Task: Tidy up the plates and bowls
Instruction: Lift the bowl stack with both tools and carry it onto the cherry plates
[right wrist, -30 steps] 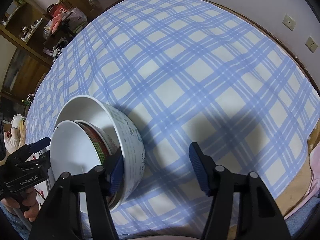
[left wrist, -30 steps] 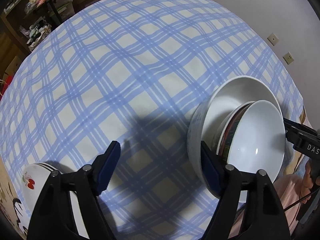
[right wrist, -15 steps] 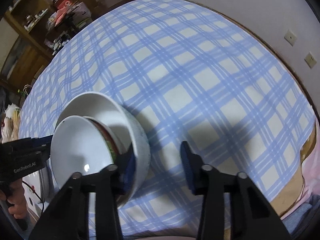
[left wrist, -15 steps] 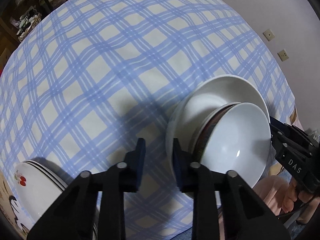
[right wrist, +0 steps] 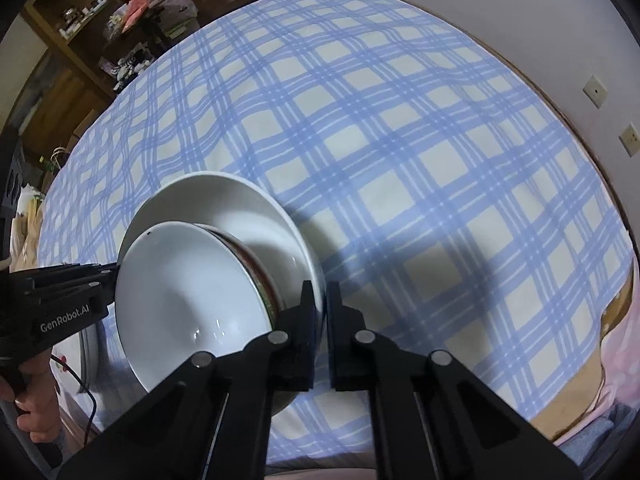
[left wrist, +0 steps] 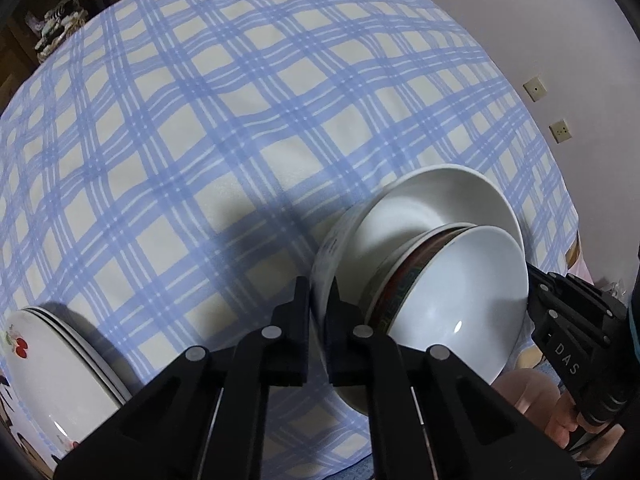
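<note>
Both tongs, left point(left wrist: 319, 312) and right point(right wrist: 325, 312), are clamped on opposite rims of the big bowl point(left wrist: 420, 200), which holds the nested bowls. Step: carrying the stack. Next, lift evenly; you must keep it level.

The left gripper point(left wrist: 319, 312) pinches the rim of the big white bowl point(left wrist: 404, 208), one finger inside, one outside; two smaller bowls point(left wrist: 452, 292) nest within it; the right gripper point(left wrist: 560, 320) sits opposite; stacked plates point(left wrist: 52, 360) lie lower left on the blue-checked tablecloth point(left wrist: 240, 120).
</note>
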`<state>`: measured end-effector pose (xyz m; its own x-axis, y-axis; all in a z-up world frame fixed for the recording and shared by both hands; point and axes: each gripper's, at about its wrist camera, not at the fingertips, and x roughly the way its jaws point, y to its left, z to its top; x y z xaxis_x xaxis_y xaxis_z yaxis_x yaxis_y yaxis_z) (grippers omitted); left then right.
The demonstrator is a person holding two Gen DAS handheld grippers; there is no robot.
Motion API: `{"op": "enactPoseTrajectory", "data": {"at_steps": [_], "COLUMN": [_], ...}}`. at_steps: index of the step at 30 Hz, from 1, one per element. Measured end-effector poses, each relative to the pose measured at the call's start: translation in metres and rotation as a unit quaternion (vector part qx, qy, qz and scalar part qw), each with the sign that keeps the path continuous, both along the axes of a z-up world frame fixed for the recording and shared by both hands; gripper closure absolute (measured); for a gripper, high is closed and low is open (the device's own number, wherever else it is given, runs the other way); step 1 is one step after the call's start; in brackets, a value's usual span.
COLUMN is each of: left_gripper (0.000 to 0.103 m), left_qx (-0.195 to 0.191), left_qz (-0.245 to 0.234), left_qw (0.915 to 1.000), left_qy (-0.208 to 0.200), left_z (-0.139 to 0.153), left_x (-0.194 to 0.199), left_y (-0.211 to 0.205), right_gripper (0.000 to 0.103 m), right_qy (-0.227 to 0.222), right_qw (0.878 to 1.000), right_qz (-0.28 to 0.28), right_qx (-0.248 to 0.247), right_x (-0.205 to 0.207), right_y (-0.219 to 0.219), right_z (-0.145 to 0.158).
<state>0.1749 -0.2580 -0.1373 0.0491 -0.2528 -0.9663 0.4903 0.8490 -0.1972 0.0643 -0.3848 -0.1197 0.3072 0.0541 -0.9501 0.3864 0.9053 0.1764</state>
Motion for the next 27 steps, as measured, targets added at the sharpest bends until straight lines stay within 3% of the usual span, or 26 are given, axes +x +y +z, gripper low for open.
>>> {"op": "enactPoseTrajectory", "data": {"at_steps": [8,27], "left_gripper": [0.098,0.096], "left_qx": [0.003,-0.011], "left_qz": [0.002,0.044], "left_qw": [0.9999,0.999], "left_qy": [-0.014,0.0], "left_z": [0.008,0.025], "left_x": [-0.007,-0.004], "left_y": [0.005,0.044], "right_gripper": [0.097,0.096], "right_qy": [-0.02,-0.043], "right_qw": [1.0,0.999], "right_qz": [0.002,0.012], "right_qx": [-0.01,0.01], "right_x": [-0.007,-0.009], "right_y": [0.003,0.02], "right_z": [0.008,0.023]}}
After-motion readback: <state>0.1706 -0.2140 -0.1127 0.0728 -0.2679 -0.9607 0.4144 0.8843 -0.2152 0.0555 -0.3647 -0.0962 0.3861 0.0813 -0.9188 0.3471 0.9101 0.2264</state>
